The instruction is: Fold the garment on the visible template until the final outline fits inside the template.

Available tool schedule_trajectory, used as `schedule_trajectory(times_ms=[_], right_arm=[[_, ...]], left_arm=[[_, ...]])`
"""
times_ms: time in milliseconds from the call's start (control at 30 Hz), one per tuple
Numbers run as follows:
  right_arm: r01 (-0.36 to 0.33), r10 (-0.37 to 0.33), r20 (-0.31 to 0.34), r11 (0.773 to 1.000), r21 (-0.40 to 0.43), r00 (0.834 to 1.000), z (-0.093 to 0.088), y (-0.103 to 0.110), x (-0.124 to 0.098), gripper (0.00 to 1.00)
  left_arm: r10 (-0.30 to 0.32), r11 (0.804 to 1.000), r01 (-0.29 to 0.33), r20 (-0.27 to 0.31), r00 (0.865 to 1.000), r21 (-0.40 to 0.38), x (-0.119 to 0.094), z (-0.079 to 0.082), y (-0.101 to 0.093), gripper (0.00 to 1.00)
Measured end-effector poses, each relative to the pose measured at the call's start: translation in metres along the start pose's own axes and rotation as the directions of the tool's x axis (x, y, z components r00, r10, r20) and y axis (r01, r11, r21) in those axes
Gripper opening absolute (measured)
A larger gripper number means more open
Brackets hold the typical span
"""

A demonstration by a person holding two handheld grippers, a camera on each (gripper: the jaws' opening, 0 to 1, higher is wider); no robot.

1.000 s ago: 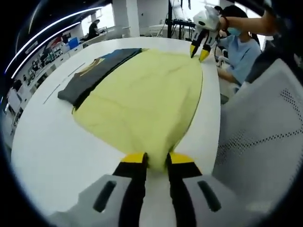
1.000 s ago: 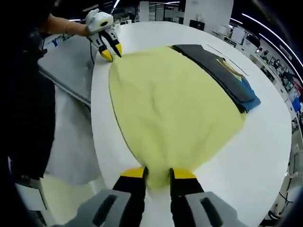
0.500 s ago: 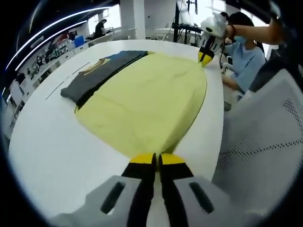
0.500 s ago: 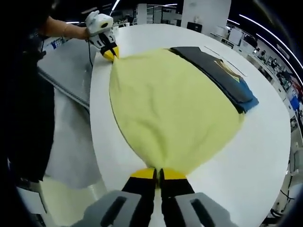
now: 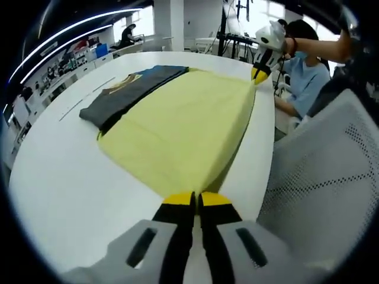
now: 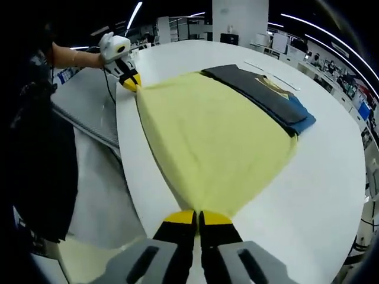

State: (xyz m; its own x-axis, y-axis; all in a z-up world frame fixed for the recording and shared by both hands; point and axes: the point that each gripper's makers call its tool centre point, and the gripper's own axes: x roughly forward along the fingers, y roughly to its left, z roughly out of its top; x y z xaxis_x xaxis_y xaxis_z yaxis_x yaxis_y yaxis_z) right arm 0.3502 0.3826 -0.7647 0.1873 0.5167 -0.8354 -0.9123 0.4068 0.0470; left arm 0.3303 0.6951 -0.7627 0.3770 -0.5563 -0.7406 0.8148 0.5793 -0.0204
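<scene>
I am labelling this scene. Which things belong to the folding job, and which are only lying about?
Job: yellow garment, left gripper and right gripper, each shut on a corner of it.

Lying about: dark folded garment, white table, mesh chair.

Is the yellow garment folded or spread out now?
Spread out: yellow garment lies stretched between left gripper and right gripper.

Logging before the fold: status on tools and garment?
Left tool and right tool both shut on yellow garment corners, cloth stretched taut over white table. Dark folded shirt lies along its far edge, touching.
</scene>
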Motion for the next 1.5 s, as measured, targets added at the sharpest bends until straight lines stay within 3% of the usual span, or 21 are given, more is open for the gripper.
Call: schedule_trajectory(times_ms=[433,567,867,1300,1500], right_arm=[[-0.034,0.022,0.081,0.989,0.144,0.996,0.001,0.017,-0.014,0.0],[-0.041,0.024,0.103,0.985,0.166,0.994,0.001,0.023,-0.016,0.0],[-0.053,0.034,0.11,0.982,0.179,0.993,-0.003,0.037,-0.021,0.0],[-0.106,0.089,0.097,0.978,0.181,0.991,-0.007,0.057,-0.027,0.0],[-0.086,0.067,0.115,0.981,0.171,0.991,-0.002,0.049,-0.033,0.0]], left_arm=[[-0.029,0.999,0.029,0.003,1.0,-0.035,-0.016,-0.005,-0.019,0.0],[-0.02,0.999,0.019,-0.025,0.999,-0.037,-0.021,-0.006,-0.025,0.0],[-0.025,0.998,0.021,-0.066,0.998,-0.057,-0.028,-0.012,-0.037,0.0],[-0.025,0.996,0.018,-0.076,0.997,-0.09,-0.04,-0.018,-0.054,0.0],[-0.012,0.995,0.006,-0.063,0.998,-0.101,-0.046,-0.012,-0.052,0.0]])
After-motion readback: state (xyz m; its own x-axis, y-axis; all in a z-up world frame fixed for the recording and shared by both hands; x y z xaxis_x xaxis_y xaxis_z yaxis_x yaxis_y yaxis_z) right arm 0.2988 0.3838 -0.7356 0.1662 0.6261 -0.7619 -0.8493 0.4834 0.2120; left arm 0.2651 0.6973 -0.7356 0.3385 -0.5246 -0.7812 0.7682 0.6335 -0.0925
